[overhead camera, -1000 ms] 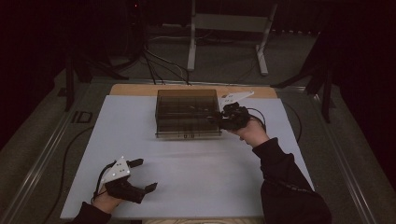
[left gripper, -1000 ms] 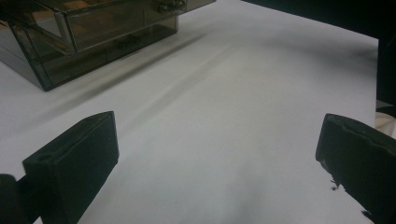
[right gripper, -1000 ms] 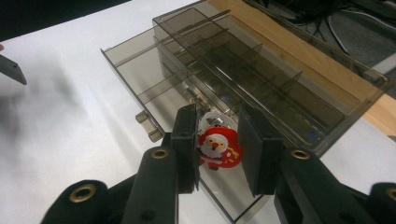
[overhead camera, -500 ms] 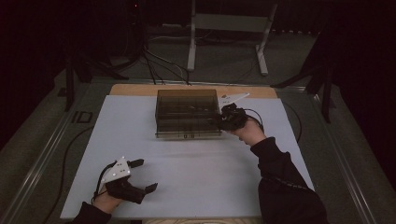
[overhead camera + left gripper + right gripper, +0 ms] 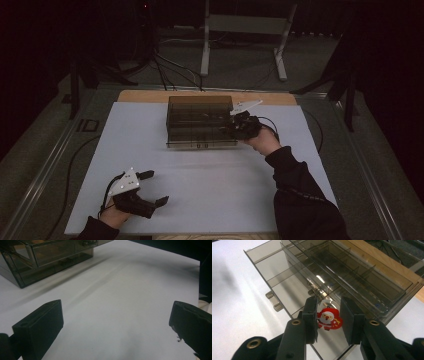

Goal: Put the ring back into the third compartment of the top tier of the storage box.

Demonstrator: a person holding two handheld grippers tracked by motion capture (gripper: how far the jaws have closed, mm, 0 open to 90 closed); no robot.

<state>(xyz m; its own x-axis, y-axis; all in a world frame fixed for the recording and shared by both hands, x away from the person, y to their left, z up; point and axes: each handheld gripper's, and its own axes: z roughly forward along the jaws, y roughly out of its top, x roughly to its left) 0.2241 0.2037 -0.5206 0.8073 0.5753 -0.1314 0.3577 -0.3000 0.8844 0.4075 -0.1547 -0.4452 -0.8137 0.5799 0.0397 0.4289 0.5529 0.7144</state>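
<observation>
1. Since a second ago: right gripper (image 5: 239, 126) has edged slightly left along the organiser's (image 5: 200, 120) right end; left gripper (image 5: 150, 189) is unchanged at lower left of the high view.
2. High view: smoky plastic organiser at centre of a white sheet (image 5: 210, 175); the right gripper's front is dark against it, so its grip cannot be read there.
3. Right gripper view: jaws narrowly apart, a Santa figure (image 5: 328, 318) between them; it touches the left jaw, with a gap to the right one, so a firm grip cannot be told. Santa hangs at lower centre over an open drawer (image 5: 287, 285).
4. Left gripper view: jaws wide apart over bare sheet (image 5: 120, 310); organiser corner (image 5: 45, 260) at upper left.
</observation>
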